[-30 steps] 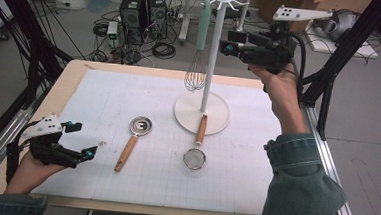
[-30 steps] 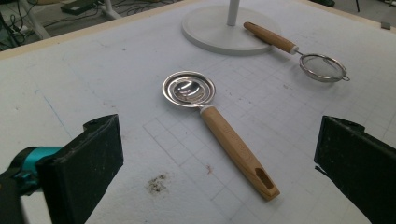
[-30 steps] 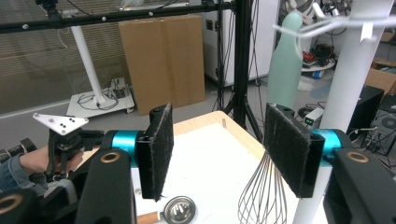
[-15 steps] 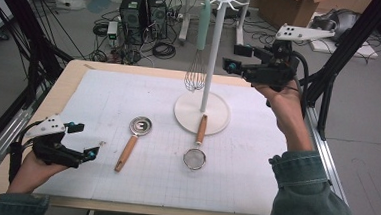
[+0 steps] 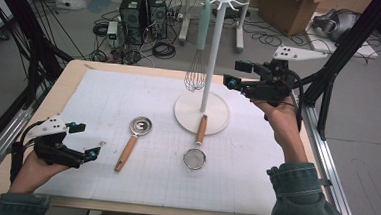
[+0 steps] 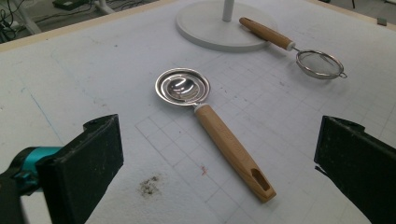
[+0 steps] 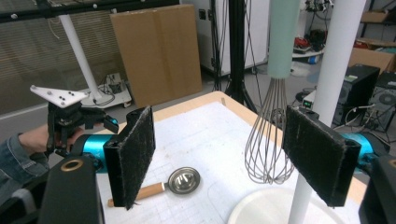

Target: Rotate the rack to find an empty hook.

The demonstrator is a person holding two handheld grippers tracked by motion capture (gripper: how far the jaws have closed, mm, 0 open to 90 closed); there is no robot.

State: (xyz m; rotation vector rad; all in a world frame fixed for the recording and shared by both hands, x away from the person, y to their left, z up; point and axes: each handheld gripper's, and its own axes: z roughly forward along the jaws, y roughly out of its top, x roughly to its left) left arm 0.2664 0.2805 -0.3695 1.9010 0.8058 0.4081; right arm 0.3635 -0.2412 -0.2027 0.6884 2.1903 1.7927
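Observation:
A white stand [image 5: 213, 54] rises from its round base [image 5: 188, 112] at the back of the mat. A whisk [image 5: 195, 75] with a mint handle hangs from it. A small strainer [image 5: 194, 159] lies with its wooden handle resting on the base. Left of it lies a metal spoon [image 5: 140, 126] with a wooden handle. My left gripper [image 5: 87, 140] rests open at the front left, and the spoon [image 6: 183, 87] lies ahead of its jaws. My right gripper [image 5: 233, 74] hovers open to the right of the pole, aimed at the whisk [image 7: 268, 140].
A white gridded mat [image 5: 104, 97] covers the wooden table [image 5: 68, 72]. Black frame posts [image 5: 339, 51] stand at both sides. Computer towers [image 5: 141, 12], cables and a cardboard box [image 5: 284, 8] sit on the floor beyond the far edge.
My right gripper has come down and nearer to me, from the height of the stand's upper pole to beside its lower half. The left gripper and the utensils have not moved.

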